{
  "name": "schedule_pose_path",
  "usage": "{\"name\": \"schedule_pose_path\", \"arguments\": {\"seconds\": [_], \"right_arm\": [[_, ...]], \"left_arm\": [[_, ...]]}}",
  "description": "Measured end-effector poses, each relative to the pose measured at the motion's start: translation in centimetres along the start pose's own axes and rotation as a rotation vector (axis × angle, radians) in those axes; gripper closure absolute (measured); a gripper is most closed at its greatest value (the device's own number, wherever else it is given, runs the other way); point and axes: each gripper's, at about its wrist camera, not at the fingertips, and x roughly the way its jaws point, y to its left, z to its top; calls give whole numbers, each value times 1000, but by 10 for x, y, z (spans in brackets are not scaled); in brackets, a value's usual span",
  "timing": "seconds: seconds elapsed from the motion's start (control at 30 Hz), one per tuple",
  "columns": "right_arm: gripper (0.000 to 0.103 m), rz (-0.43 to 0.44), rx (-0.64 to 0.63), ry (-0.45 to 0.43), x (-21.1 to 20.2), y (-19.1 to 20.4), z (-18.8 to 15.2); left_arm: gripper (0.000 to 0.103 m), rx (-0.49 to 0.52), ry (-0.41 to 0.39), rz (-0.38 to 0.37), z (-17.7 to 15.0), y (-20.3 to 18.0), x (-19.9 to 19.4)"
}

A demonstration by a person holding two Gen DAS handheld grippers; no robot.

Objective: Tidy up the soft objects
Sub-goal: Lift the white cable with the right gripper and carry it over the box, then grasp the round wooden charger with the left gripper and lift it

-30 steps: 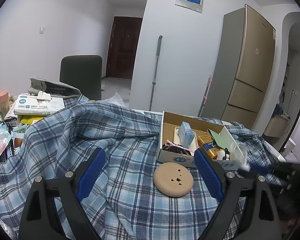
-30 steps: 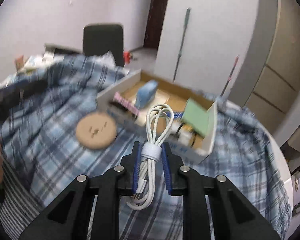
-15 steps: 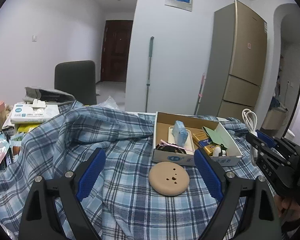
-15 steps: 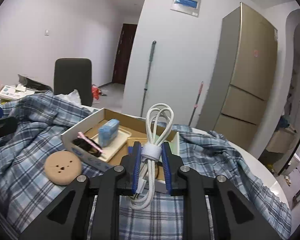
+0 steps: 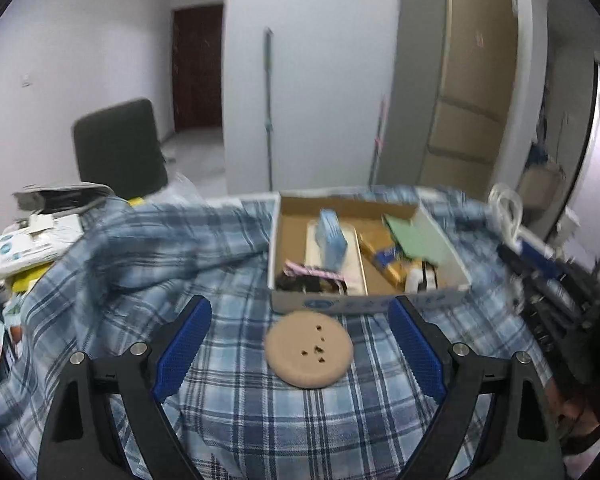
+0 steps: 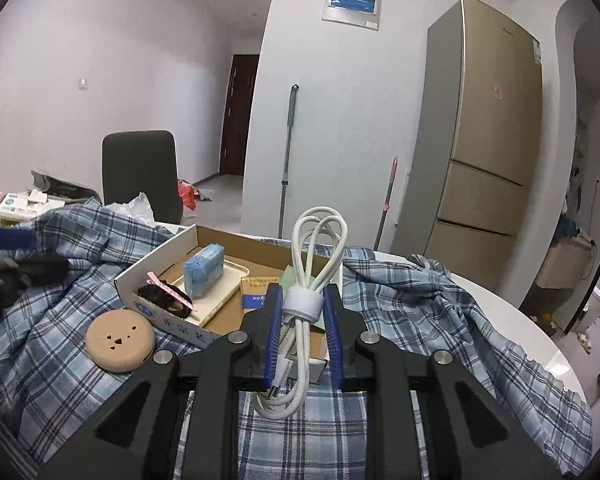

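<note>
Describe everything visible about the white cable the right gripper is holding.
The white cable looks braided and is coiled into a long hank, bound at mid-length by a white strap. The right gripper is shut on it at that strap, blue jaws pressing both sides. It stands roughly upright: loops rise above the jaws, more loops and a plug end hang below. It is held in the air in front of the cardboard box, over the plaid cloth.

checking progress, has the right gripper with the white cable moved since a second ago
Yes. The right gripper, shut on the white cable, has risen and levelled: the cardboard box now sits lower left.
</note>
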Motion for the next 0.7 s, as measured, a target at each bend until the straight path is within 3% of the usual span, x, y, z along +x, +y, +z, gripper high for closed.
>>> {"name": "schedule_pose_path", "arguments": {"seconds": [0.13,0.43,0.53,0.7], "right_arm": [[83,35,55,25,2,-10,2],[83,57,159,149,17,-32,0],[83,30,145,168,21,-32,-2],[83,63,162,205,26,-32,-5]], "left_arm": [[11,77,150,25,2,-15,37],[17,98,348,3,-12,-26,96],[17,95,381,0,-18,-26,105],[17,110,387,22,-20,-27,109]]}}
